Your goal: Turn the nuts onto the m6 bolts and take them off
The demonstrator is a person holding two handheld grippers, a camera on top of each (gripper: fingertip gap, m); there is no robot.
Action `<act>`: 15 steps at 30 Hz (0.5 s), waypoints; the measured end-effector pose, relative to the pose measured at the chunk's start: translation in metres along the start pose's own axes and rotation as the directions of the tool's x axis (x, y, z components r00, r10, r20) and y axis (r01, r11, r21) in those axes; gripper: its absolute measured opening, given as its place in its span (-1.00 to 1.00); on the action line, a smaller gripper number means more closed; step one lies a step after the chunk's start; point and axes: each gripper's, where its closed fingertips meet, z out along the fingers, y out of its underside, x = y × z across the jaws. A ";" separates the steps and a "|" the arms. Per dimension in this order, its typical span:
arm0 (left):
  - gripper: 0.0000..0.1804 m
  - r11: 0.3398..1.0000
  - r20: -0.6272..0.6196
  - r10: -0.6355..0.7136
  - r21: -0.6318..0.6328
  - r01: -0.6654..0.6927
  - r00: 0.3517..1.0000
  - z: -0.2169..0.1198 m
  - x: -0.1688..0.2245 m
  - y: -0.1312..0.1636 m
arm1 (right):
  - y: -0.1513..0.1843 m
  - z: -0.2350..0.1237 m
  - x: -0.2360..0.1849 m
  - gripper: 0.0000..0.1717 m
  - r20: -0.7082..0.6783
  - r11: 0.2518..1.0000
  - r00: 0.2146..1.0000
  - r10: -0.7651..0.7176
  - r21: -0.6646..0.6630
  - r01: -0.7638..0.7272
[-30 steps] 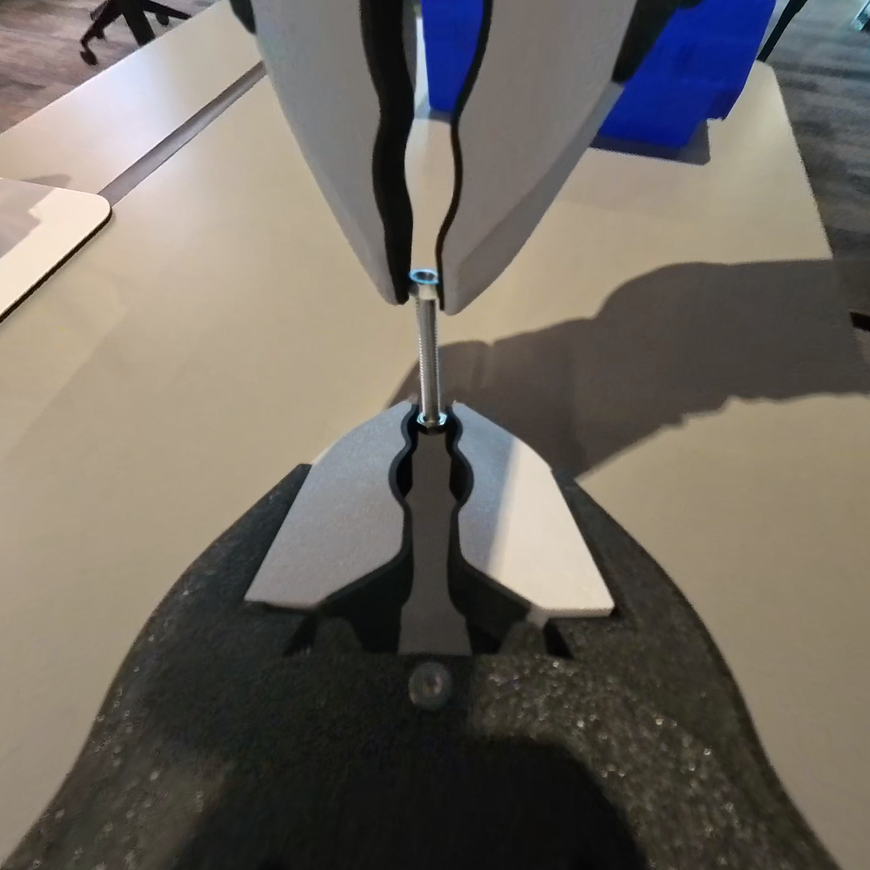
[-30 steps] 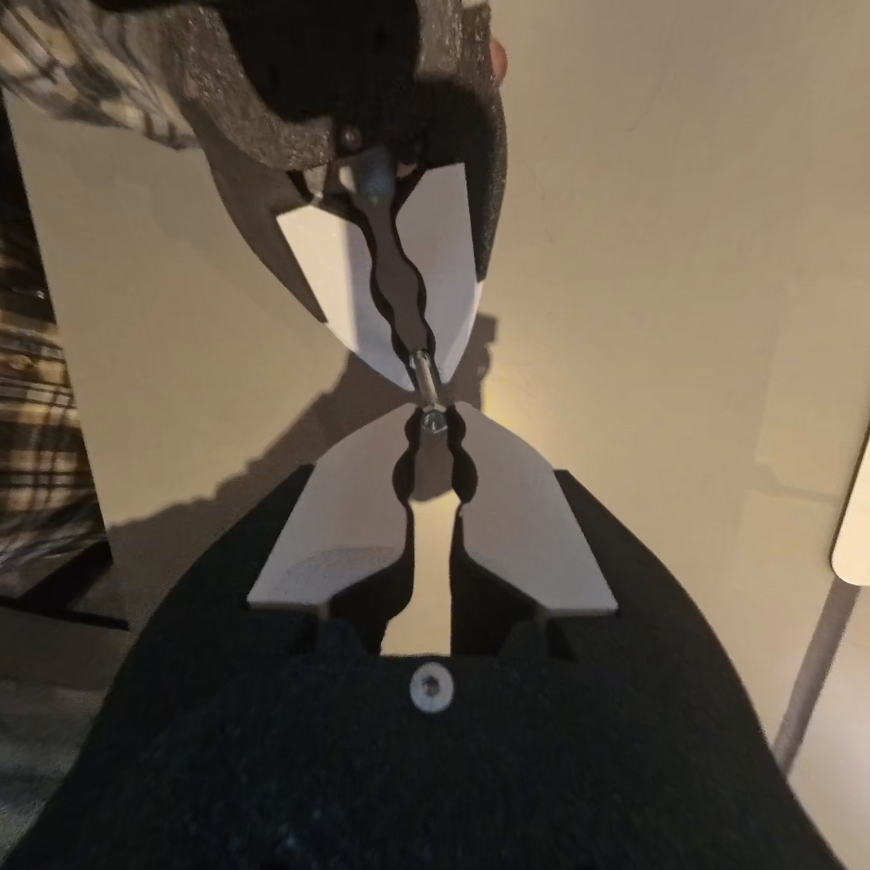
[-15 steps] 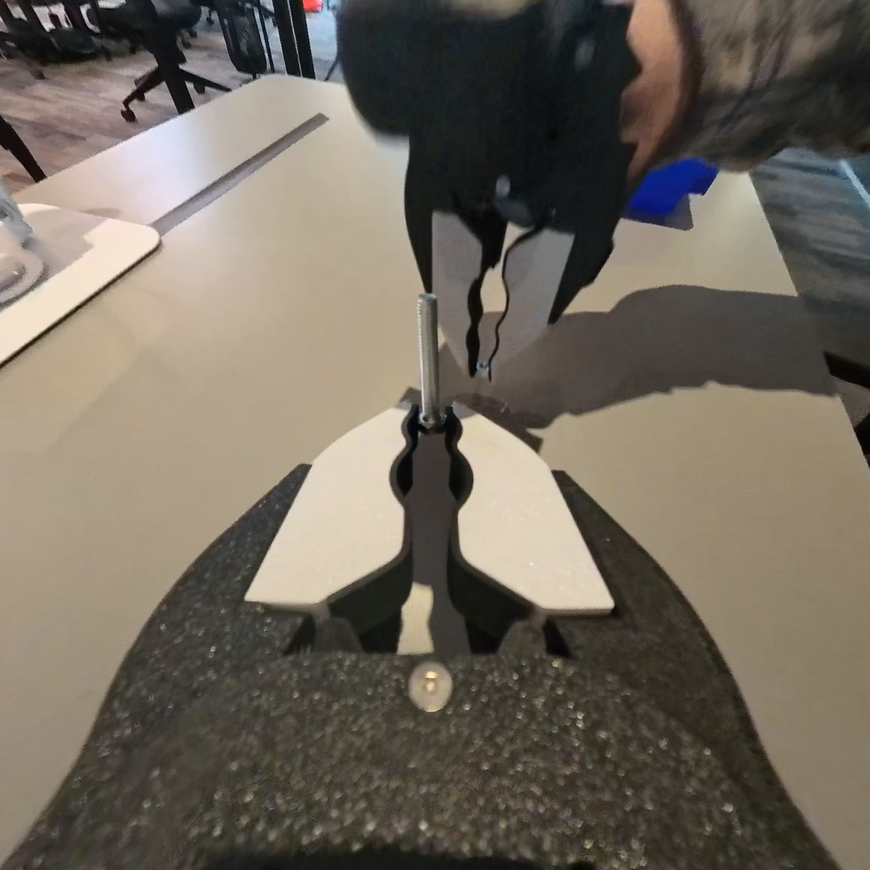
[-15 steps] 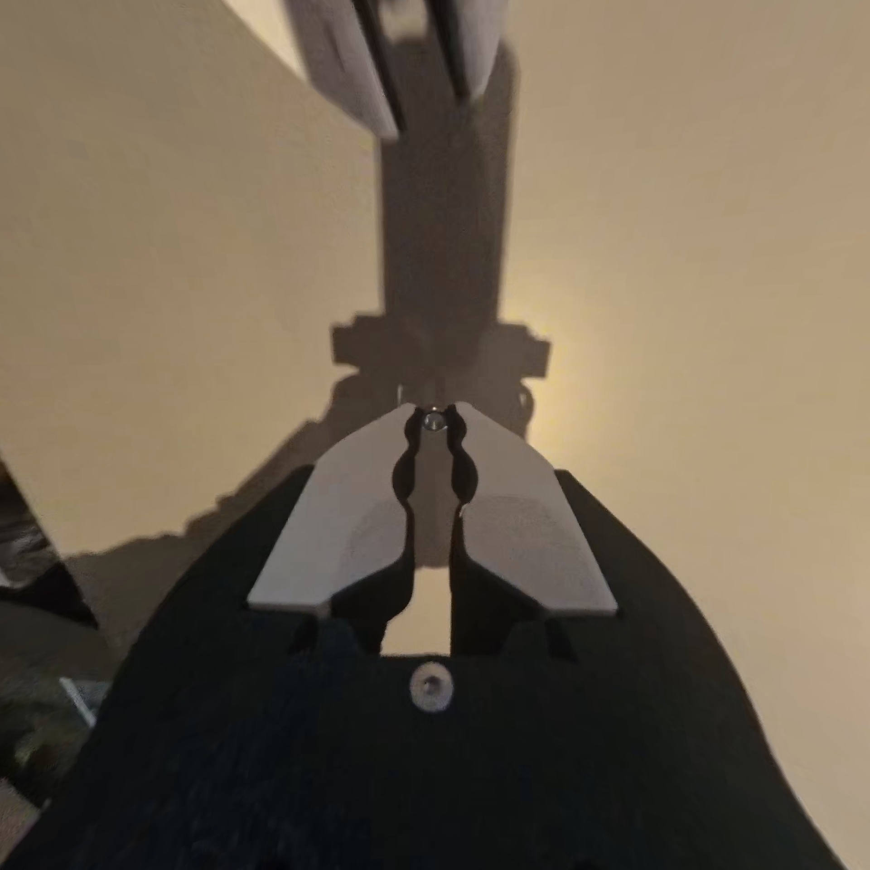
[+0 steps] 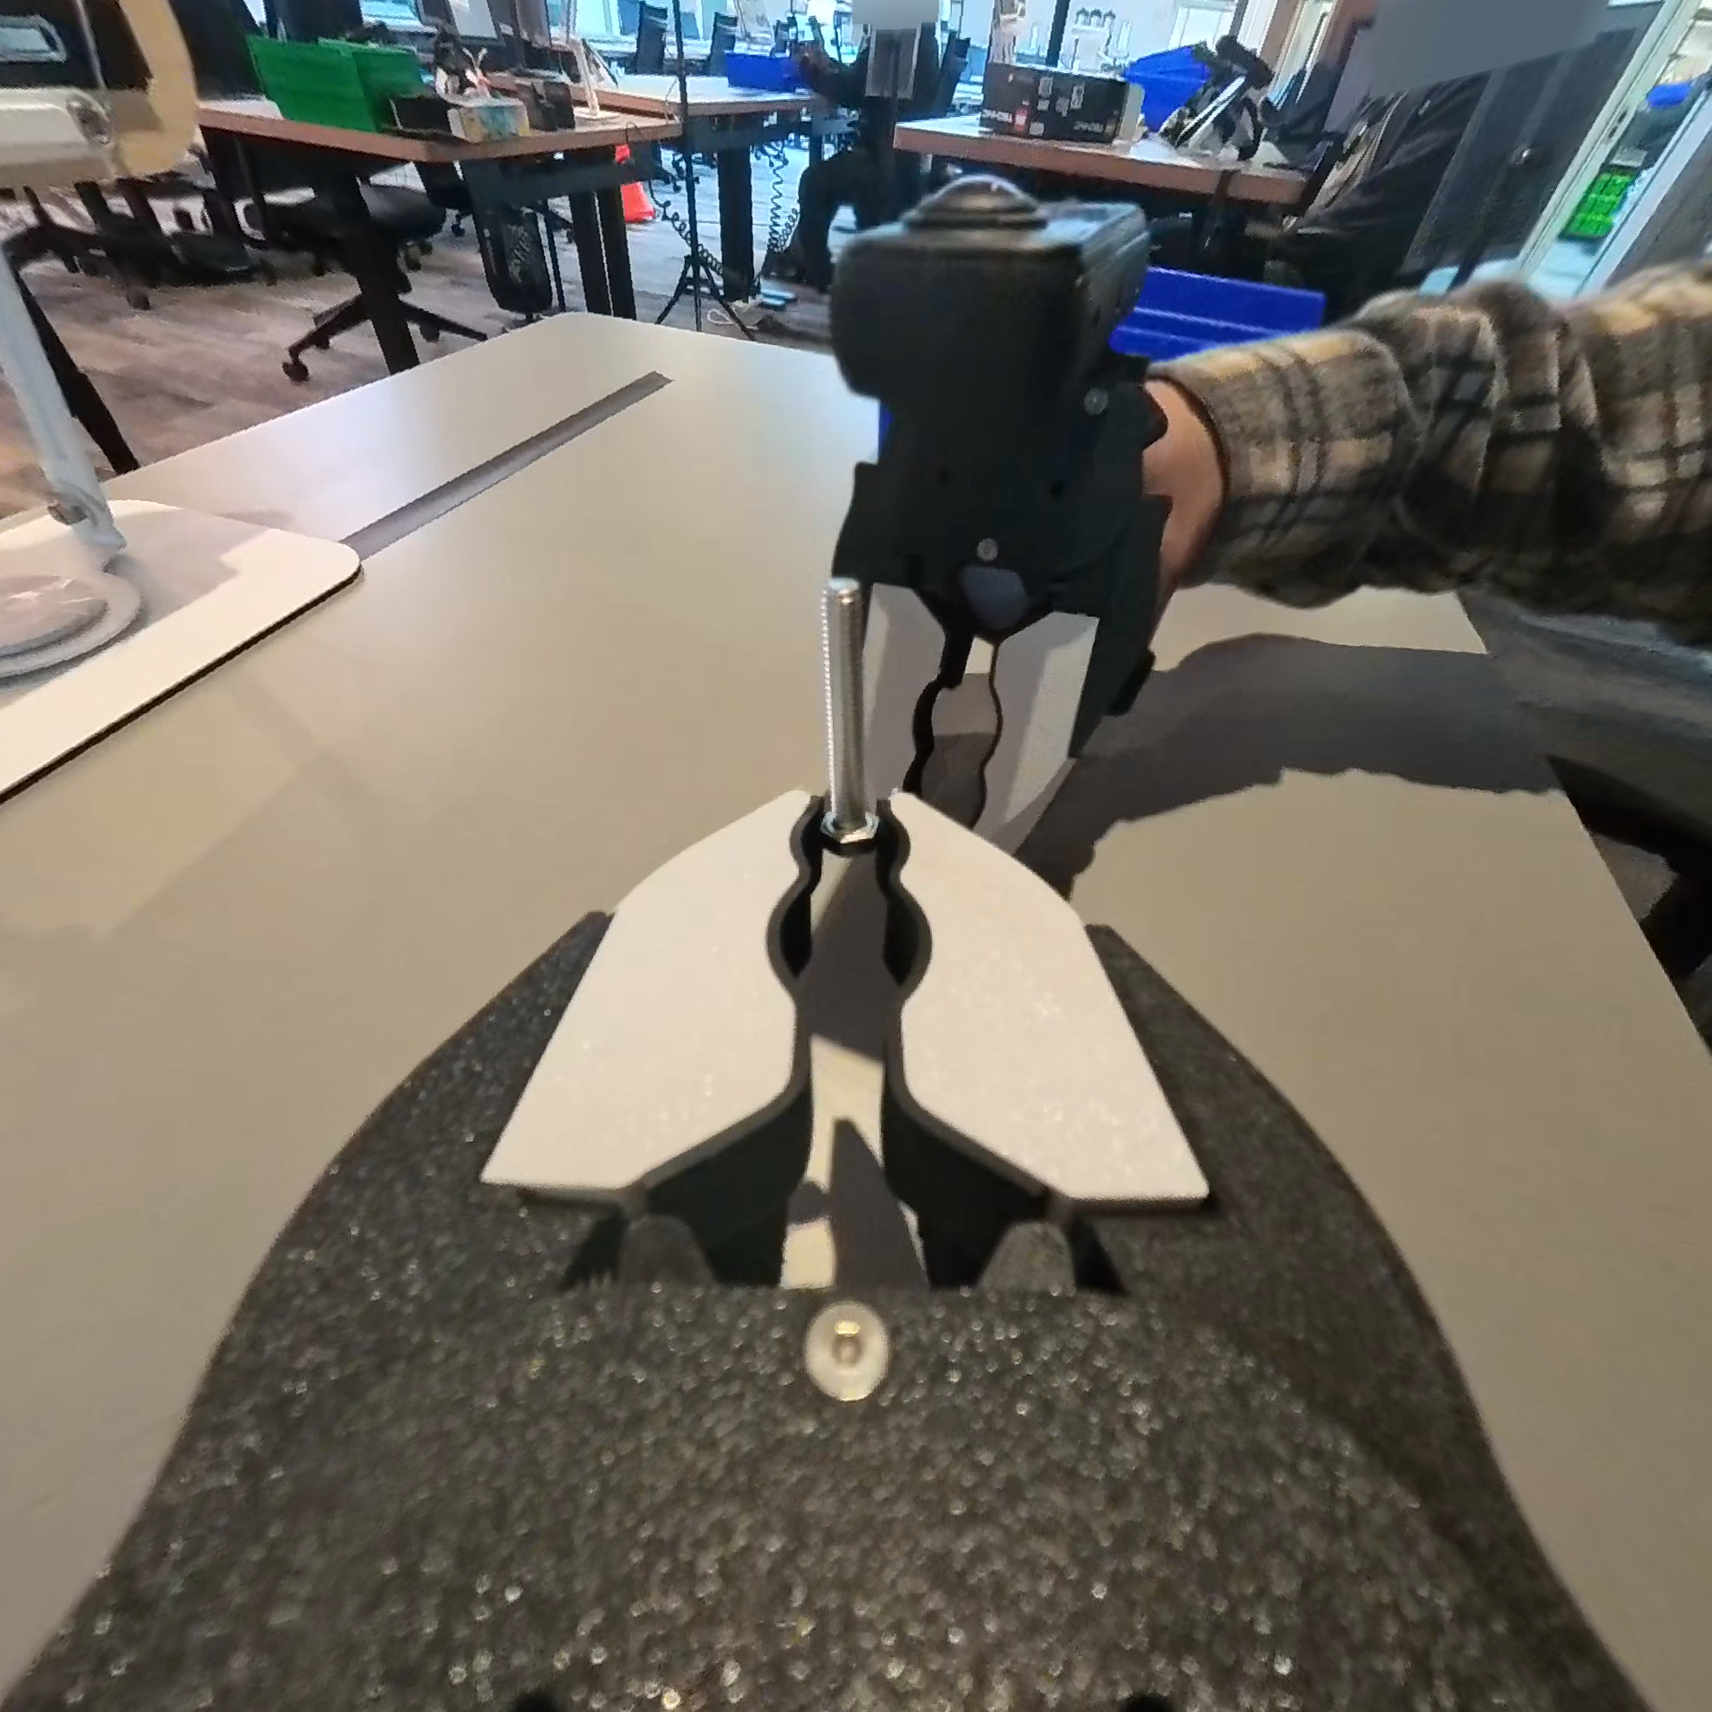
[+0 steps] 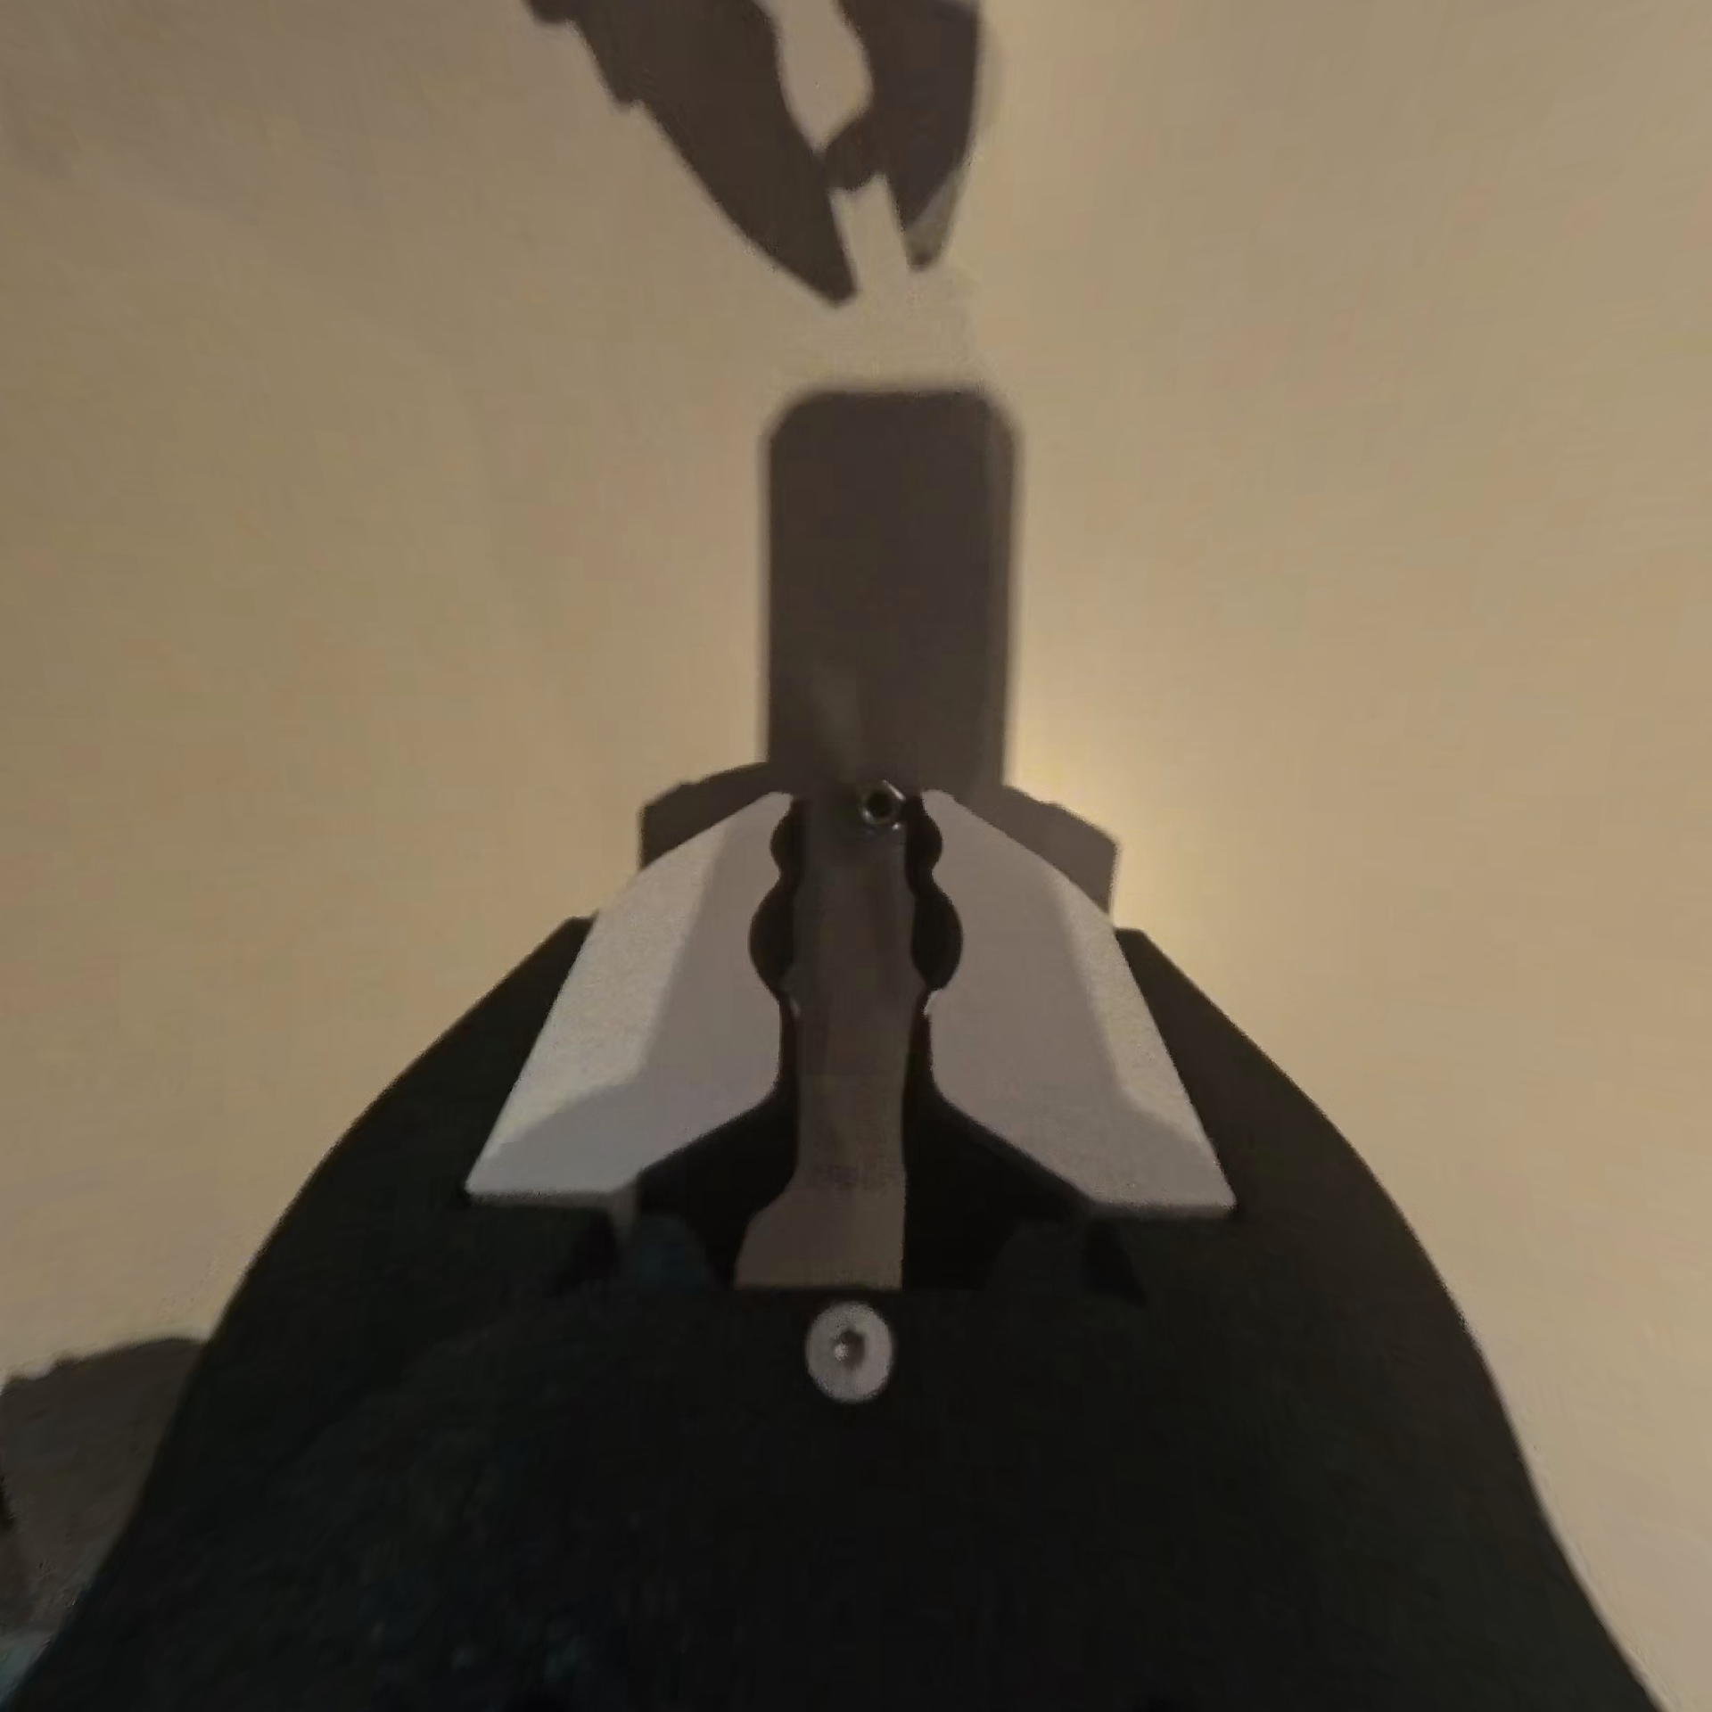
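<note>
The bolt stands upright with its hex head clamped at the tips of the left tool, threaded end up and bare. 1 second ago the right tool gripped a nut at the top of that thread; half a second ago it had lifted the nut clear of the bolt. Now the right tool points down at the surface just behind and to the right of the bolt, and its 2 fingers stand apart. The nut lies between its tips, closer to the right finger with a clear gap on the left side, so it is no longer pinched; whether it rests on the surface cannot be told through the blur.

The left tool has kept its hold on the bolt head through all 3 moments.

Around the bolt the surface is bare to the left and in front. A white pad lies well to the left near that edge, and a dark slot runs toward the far edge. The right edge is near the plaid sleeve, with a blue bin behind the right tool by the far edge.
</note>
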 end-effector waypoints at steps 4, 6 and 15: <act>-0.89 1.000 -0.009 -0.008 0.018 0.009 1.000 0.001 0.000 0.000 | -0.004 -0.017 0.009 -0.66 -0.084 0.981 0.996 0.028 0.195 -0.011; -0.89 0.999 -0.022 -0.009 0.032 0.010 1.000 0.002 0.003 -0.002 | -0.025 -0.047 0.008 -0.69 -0.105 0.906 0.992 0.066 0.422 -0.016; -0.89 0.999 -0.102 -0.022 0.040 0.027 0.995 0.013 0.024 -0.005 | -0.106 -0.102 -0.022 -0.66 -0.084 0.665 0.994 -0.074 0.739 0.112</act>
